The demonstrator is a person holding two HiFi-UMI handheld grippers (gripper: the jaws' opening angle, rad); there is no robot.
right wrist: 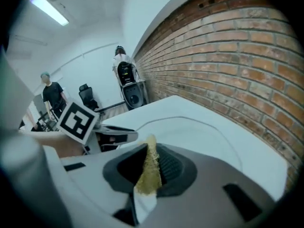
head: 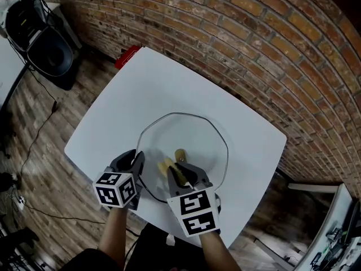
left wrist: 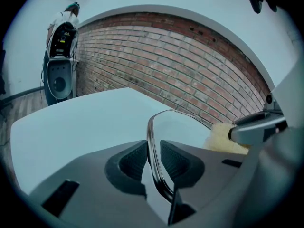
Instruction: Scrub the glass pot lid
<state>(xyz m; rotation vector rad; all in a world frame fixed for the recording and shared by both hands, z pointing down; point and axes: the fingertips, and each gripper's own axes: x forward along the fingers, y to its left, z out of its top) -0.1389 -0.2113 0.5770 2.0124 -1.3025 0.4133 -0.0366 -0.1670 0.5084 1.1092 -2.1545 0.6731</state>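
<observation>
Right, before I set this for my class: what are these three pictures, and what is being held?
No robot here: a person works two hand-held two-jaw grippers; the marked cubes are parts of them. The head view looks down from a camera on the person's head; the two gripper views come from cameras riding on each gripper, looking along its jaws. On the white table is a glass pot lid with a wooden knob. The left gripper clamps the lid's rim; the right gripper grips a yellow scrubbing pad over the glass.
</observation>
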